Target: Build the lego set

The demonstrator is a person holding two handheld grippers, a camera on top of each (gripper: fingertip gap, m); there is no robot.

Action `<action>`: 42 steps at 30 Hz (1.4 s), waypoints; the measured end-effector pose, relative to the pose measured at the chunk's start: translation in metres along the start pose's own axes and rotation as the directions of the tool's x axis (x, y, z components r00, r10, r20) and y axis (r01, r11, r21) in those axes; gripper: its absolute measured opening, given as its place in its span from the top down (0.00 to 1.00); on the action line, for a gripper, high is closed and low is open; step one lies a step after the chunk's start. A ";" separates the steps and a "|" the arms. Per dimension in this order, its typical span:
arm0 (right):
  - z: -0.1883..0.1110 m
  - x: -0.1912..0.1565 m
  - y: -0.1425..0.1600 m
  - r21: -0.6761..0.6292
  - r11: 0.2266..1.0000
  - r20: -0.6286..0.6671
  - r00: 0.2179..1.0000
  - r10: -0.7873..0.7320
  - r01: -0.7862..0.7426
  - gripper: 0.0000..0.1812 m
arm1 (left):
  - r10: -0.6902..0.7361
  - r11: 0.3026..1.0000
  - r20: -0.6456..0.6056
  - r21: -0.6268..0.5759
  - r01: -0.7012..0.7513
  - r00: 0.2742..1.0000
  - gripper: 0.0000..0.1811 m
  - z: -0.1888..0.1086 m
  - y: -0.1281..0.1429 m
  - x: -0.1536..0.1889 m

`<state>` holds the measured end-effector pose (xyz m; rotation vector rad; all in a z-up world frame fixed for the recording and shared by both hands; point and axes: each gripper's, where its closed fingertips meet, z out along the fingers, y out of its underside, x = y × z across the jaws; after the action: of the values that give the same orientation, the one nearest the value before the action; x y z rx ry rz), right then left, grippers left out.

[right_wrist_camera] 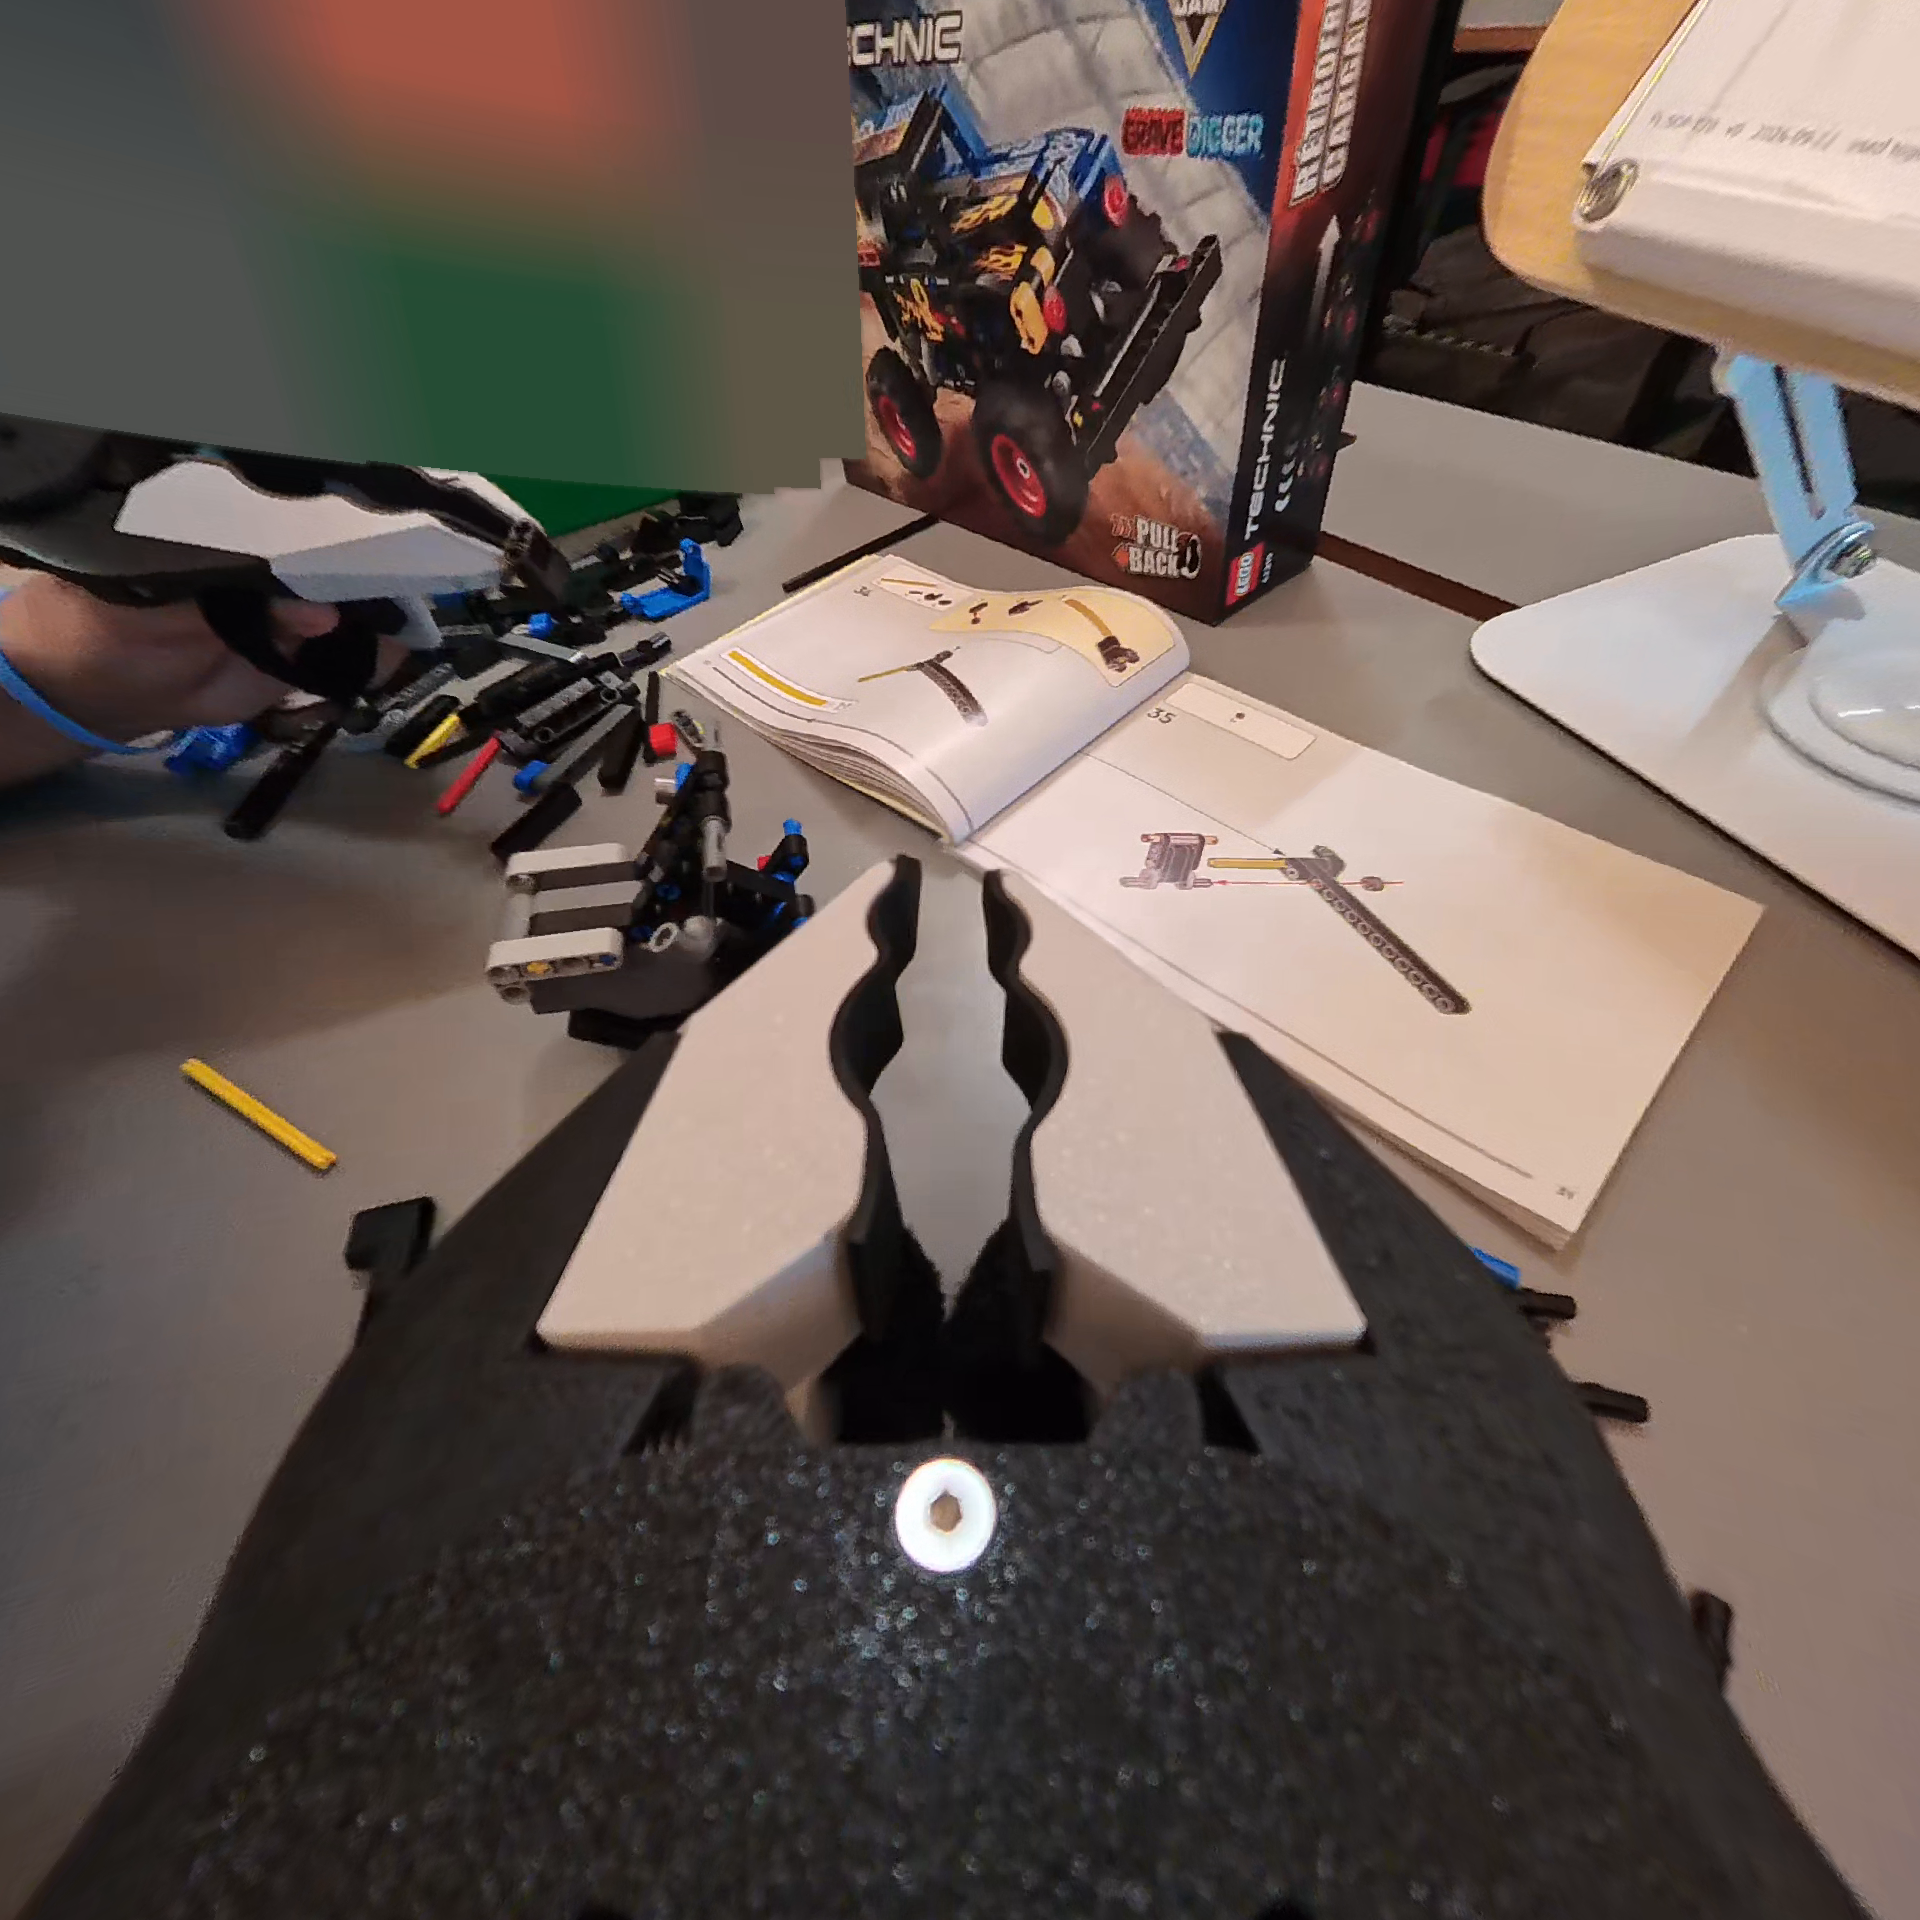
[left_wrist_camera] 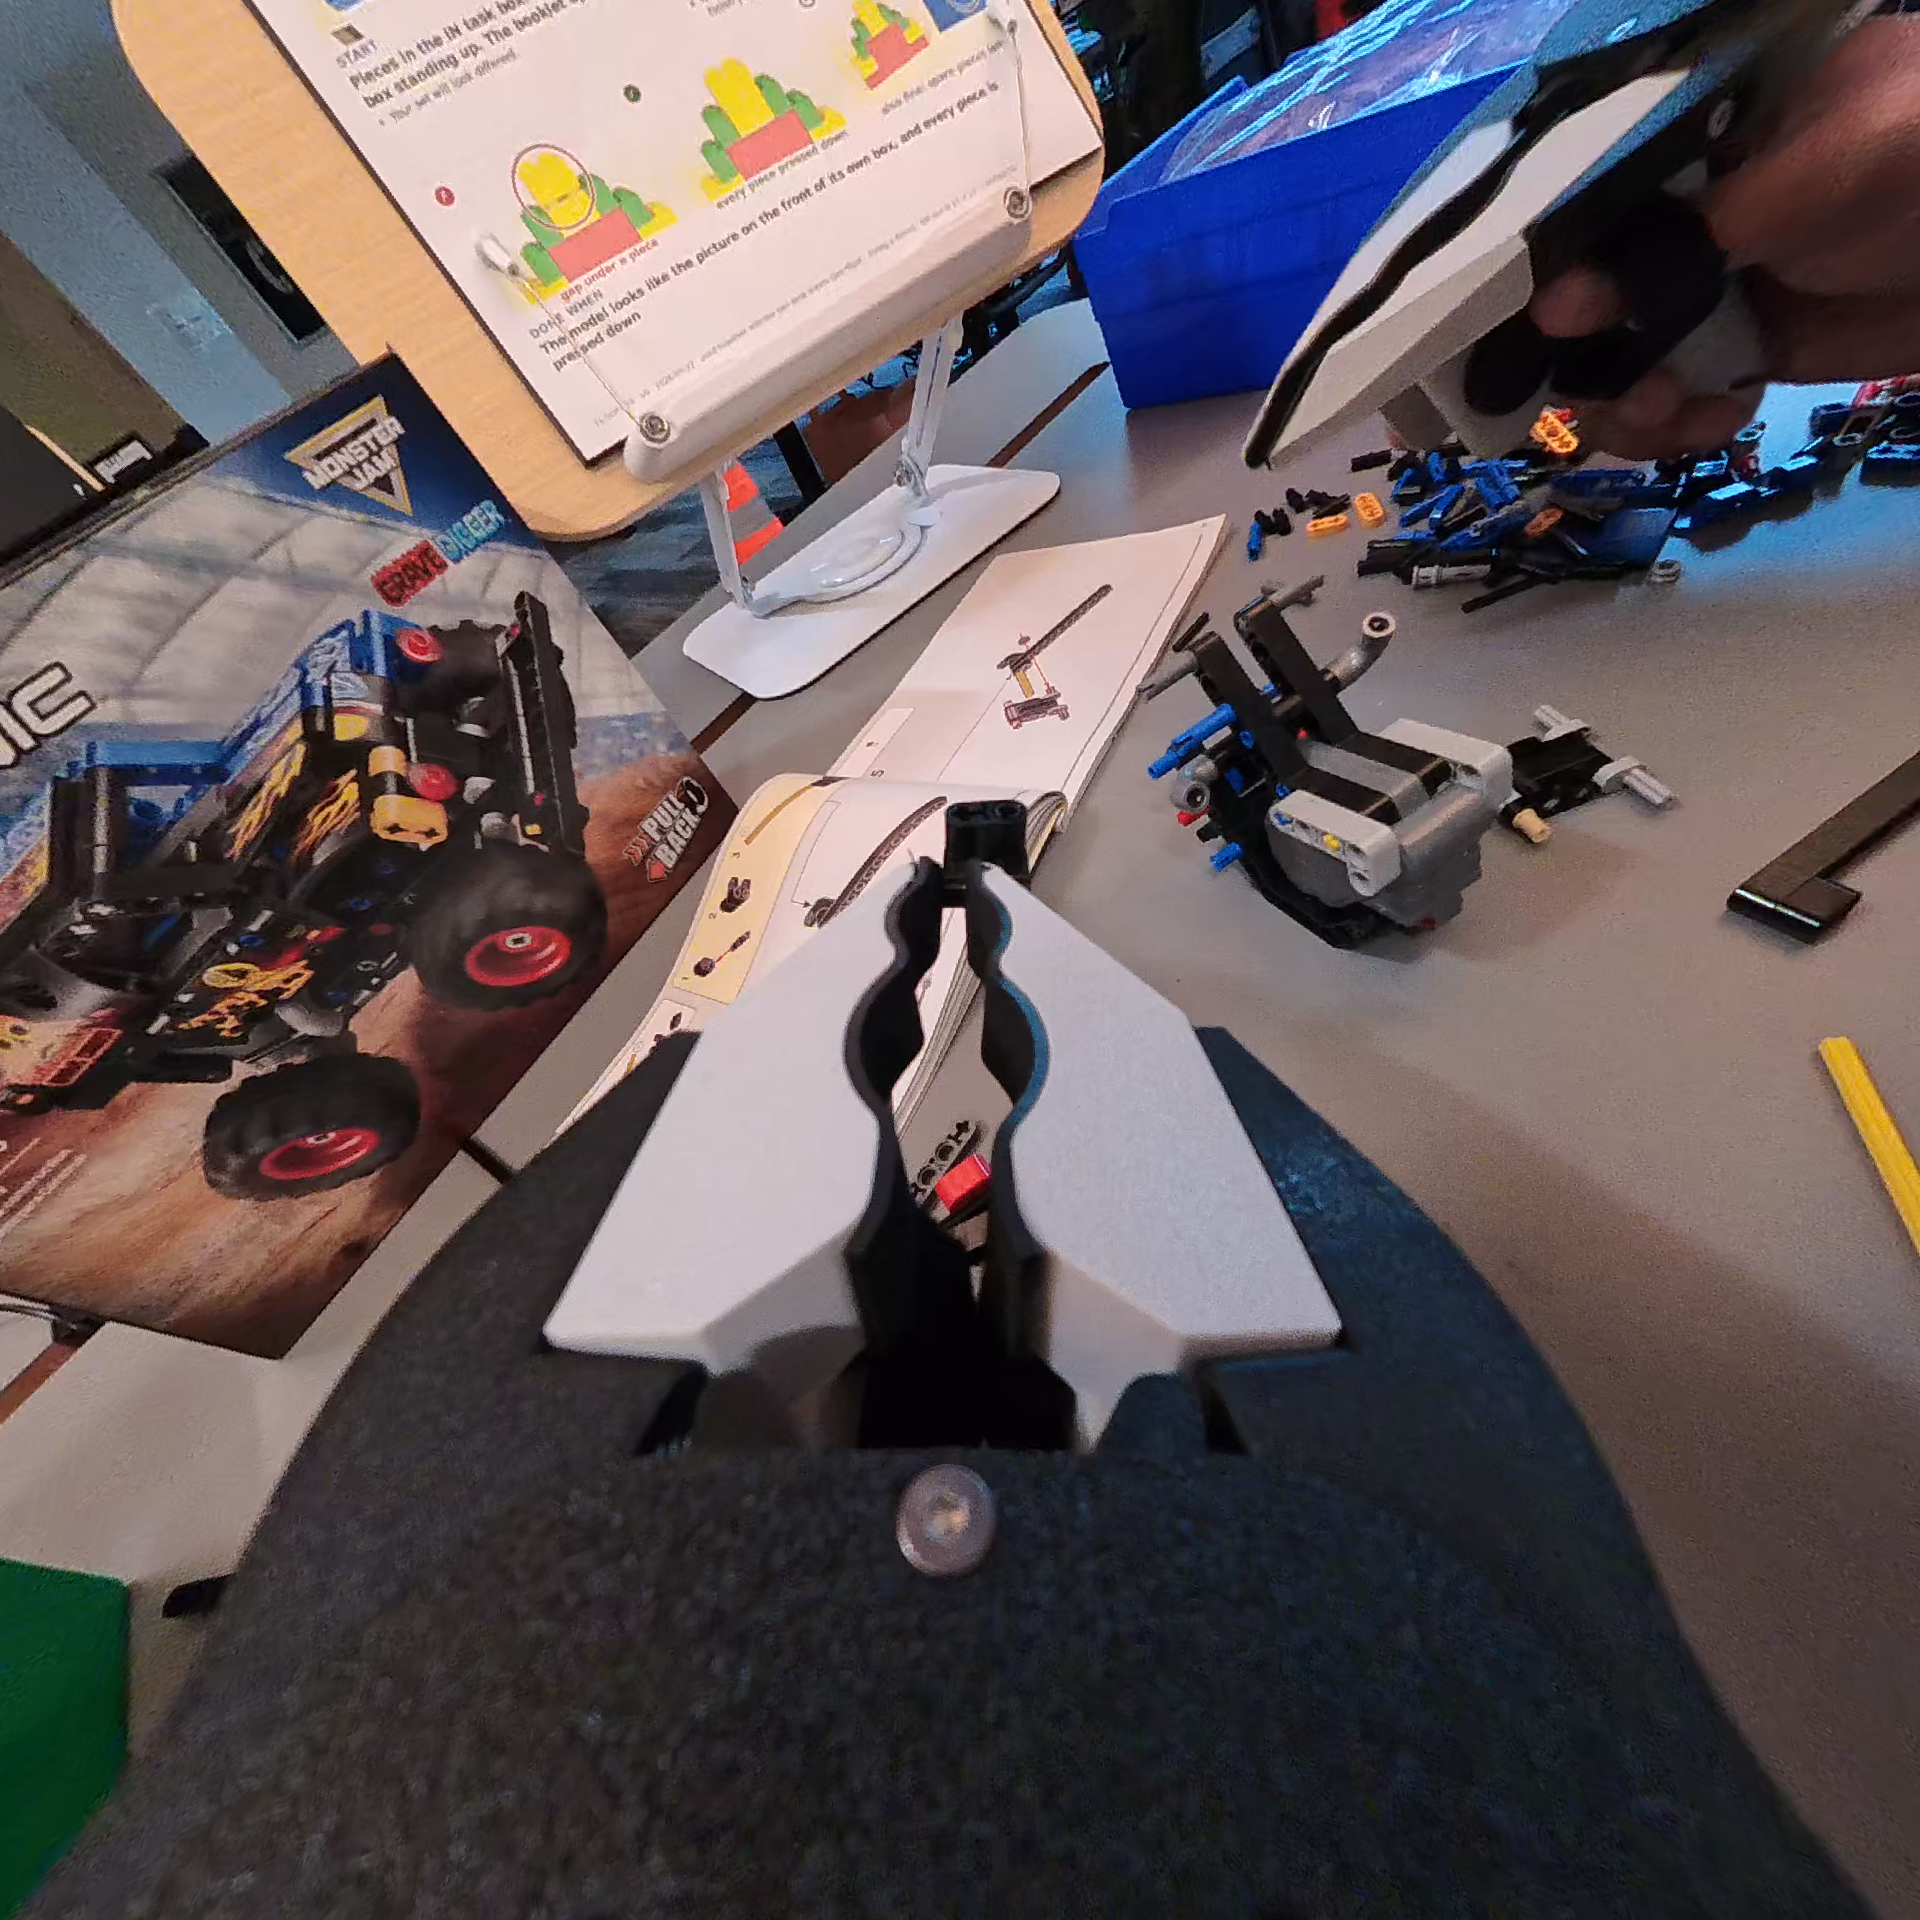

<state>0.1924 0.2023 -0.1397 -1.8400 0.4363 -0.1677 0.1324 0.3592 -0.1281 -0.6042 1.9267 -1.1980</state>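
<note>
Two grippers are in our hands above a grey table (right_wrist_camera: 156, 935). Our left gripper (left_wrist_camera: 956, 878) is clenched on a small black connector piece (left_wrist_camera: 985, 829), which stands up out of the fingertips and points away from us over the open instruction booklet (right_wrist_camera: 1247, 883); seen from the right wrist camera, that same piece pokes out of the tips at a slant. Our left hand (right_wrist_camera: 156, 675) grips the tool's handle and holds it roughly level, above the loose pile of black, blue and red parts (right_wrist_camera: 540, 707). Our right gripper (right_wrist_camera: 940, 878) is released: a narrow gap shows between its fingers, nothing lies in it, and it touches nothing. It points toward the booklet and the set's box (right_wrist_camera: 1091, 291) standing behind. The half-built grey and black chassis (left_wrist_camera: 1371, 800) lies on the table just right of the booklet, its long axis slanting across the table. A yellow axle (right_wrist_camera: 258, 1114) lies apart, nearer to us.
</note>
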 end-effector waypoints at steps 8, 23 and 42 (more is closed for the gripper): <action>0.000 -0.005 -0.003 0.001 0.999 -0.010 0.999 -0.052 0.052 0.94 | -0.029 0.999 -0.020 -0.014 0.028 0.999 0.99 0.003 0.008 -0.001; 0.005 -0.007 0.005 -0.025 0.999 0.011 0.999 -0.039 0.039 0.94 | 0.035 0.999 -0.016 -0.025 -0.035 0.999 0.99 0.005 0.011 0.003; 0.008 -0.009 0.012 -0.053 0.997 0.017 0.998 -0.060 0.061 0.94 | 0.036 0.998 -0.034 -0.044 -0.038 0.999 0.99 0.007 0.015 0.007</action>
<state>0.1843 0.2097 -0.1524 -1.9070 0.3776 -0.1846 0.1339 0.3571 -0.1455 -0.5724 1.9887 -1.1512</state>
